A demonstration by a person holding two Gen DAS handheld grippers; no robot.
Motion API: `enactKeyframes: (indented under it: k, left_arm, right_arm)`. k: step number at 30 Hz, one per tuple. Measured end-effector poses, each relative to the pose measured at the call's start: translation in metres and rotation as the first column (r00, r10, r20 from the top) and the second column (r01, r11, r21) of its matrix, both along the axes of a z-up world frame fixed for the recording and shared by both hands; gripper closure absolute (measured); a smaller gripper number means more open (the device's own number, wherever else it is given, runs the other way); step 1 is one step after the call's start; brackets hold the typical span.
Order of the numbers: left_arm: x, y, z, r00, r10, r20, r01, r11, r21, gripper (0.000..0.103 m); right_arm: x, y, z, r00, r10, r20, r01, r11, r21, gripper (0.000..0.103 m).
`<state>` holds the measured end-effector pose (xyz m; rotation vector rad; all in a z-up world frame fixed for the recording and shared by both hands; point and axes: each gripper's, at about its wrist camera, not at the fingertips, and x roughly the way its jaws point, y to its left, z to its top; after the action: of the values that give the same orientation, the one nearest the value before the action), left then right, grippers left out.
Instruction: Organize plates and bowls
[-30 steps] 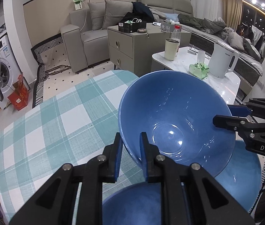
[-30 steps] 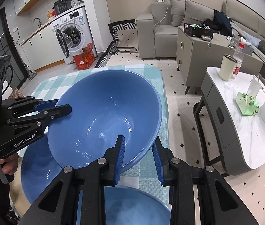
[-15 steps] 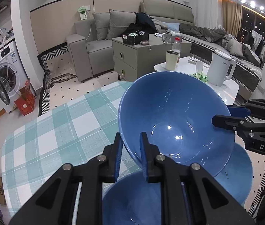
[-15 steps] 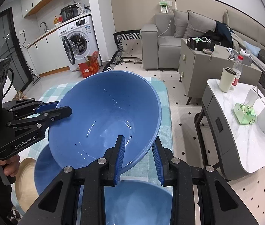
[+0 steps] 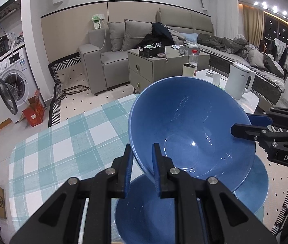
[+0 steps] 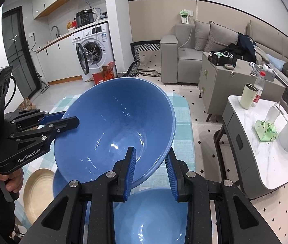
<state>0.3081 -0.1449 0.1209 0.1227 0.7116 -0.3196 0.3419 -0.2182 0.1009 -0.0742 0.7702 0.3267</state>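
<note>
Two grippers share one load here: the left gripper is pinched down tight on the near rim of the big blue bowl, wall of the bowl squeezed between its blue pads, while the right gripper clamps the opposite rim with its jaws only narrowly parted, just the thickness of the bowl wall between them. Each one shows in the other's view, the left biting the rim from the side, the right doing the same. The bowl hangs in the air, clear of everything below, tipped so its open mouth faces up and toward the cameras and its base points down and away (the foot itself is hidden). Right under it sit two more blue bowls on the table with the teal checked cloth, and a tan plate lies beside them. Beyond the table: a white side table carrying a kettle, a grey sofa, and a washing machine with its door hanging open.
</note>
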Motion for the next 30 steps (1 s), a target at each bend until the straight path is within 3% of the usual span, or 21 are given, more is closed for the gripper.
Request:
enactKeyframes:
  k: [11, 30]
  left_arm:
    - [-0.03, 0.018, 0.0, 0.999, 0.033, 0.025, -0.032, 0.999, -0.024, 0.087]
    - [-0.06, 0.04, -0.015, 0.996, 0.083, 0.027, -0.082, 0.996, -0.023, 0.087]
  right_arm:
    - [-0.028, 0.019, 0.006, 0.999, 0.033, 0.029, -0.033, 0.999, -0.016, 0.073]
    - [-0.056, 0.047, -0.011, 0.996, 0.088, 0.017, -0.088, 0.996, -0.013, 0.073]
